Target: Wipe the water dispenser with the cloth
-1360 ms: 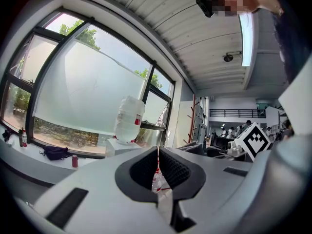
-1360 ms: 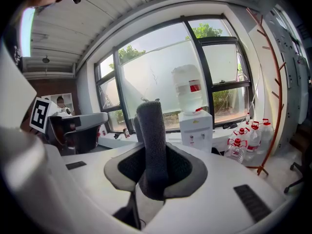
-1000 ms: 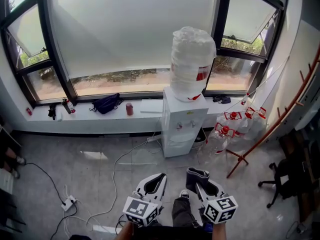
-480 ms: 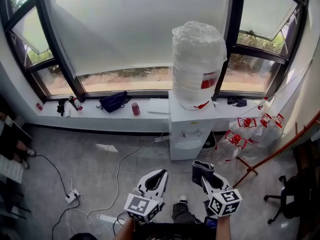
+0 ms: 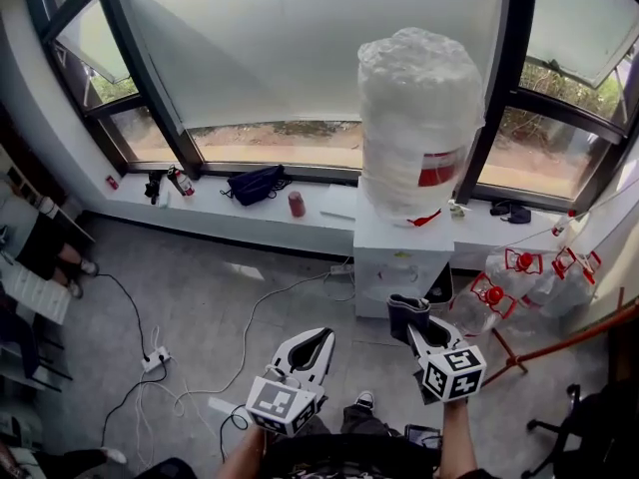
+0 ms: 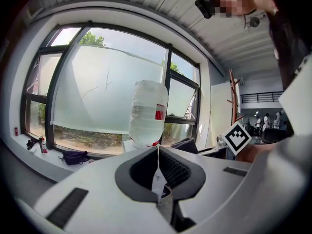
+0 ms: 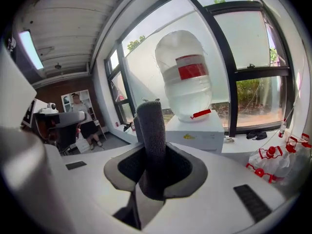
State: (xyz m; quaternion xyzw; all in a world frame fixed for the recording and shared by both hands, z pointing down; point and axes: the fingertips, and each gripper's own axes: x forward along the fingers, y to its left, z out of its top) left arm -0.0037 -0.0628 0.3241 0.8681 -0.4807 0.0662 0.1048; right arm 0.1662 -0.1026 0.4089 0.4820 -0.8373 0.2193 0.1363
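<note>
The white water dispenser [image 5: 402,257] stands against the windowsill, with a large plastic-wrapped bottle [image 5: 419,118] upside down on top. My right gripper [image 5: 415,329] is shut on a folded dark grey cloth [image 5: 406,312] that sticks up past its jaws, a short way in front of the dispenser. In the right gripper view the cloth [image 7: 152,130] rises before the dispenser [image 7: 195,130] and its bottle [image 7: 186,77]. My left gripper [image 5: 318,337] hangs to the left, lower down, shut and empty. Its jaws meet in the left gripper view [image 6: 157,149], with the bottle [image 6: 147,112] beyond.
On the sill lie a black bag [image 5: 256,184] and a red can [image 5: 297,204]. Several empty red-capped bottles [image 5: 519,277] crowd the floor right of the dispenser, by a wooden rack [image 5: 564,339]. Cables and a power strip [image 5: 155,360] trail at the left. A seated person's legs [image 5: 45,242] show far left.
The view has come closer to the dispenser, which looms larger and nearer the grippers. Both grippers keep their pose; the right one still holds the cloth.
</note>
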